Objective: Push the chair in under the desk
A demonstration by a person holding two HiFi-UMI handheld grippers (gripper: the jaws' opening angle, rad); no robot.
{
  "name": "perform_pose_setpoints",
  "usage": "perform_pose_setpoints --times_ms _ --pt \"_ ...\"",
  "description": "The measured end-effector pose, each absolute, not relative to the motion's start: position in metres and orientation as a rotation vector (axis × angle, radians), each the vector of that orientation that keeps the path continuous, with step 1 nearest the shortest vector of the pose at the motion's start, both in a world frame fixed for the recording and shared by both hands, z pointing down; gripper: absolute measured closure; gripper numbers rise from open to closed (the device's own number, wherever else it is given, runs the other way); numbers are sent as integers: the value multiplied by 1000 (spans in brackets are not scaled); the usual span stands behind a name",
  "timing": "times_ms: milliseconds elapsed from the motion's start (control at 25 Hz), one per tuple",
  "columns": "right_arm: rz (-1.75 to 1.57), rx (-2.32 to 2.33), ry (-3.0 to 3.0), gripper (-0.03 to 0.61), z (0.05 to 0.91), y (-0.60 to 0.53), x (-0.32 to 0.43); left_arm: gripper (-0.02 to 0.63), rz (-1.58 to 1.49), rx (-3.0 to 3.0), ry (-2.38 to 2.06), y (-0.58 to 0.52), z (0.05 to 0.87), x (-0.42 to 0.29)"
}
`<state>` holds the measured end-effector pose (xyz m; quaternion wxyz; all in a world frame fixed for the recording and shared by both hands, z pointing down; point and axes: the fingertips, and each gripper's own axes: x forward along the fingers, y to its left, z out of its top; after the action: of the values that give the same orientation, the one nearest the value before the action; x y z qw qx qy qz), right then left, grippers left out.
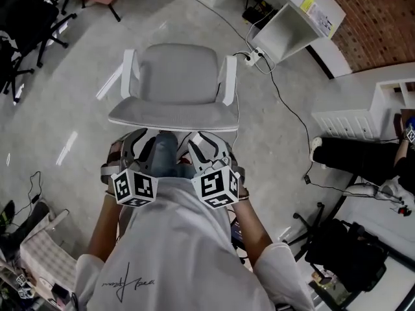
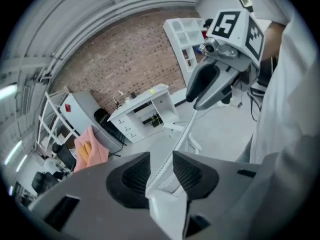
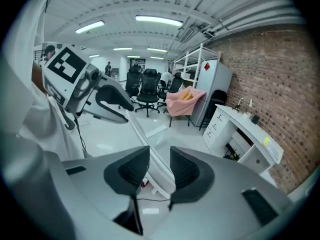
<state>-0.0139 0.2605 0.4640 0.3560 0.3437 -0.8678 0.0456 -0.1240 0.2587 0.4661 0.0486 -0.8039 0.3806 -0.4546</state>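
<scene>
In the head view a grey office chair with white armrests stands in front of me, its seat facing away toward the white desk at the upper right. Both grippers sit side by side at the top rim of the backrest. My left gripper has its jaws apart with the thin rim running between its pads. The right gripper stands the same way, jaws apart, astride the rim. Neither pair of pads visibly presses on it.
A cable and power strip lie on the floor between chair and desk. A seated person's legs stretch out at the right. Black chairs stand upper left, a dark chair base and bag lower right.
</scene>
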Motion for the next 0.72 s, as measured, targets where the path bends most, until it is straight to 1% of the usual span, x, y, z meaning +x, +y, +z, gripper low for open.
perform_pose_setpoints --times_ms 240,480,720 --pt "-92 737 -2117 389 490 255 -20 446 -1522 -2333 1055 251 487 -142" --pt "-152 672 -2037 381 512 248 -18 422 -1620 -2261 956 246 510 -145" --pt "-145 588 -1992 381 531 244 -19 420 -1686 -2252 911 240 528 -147"
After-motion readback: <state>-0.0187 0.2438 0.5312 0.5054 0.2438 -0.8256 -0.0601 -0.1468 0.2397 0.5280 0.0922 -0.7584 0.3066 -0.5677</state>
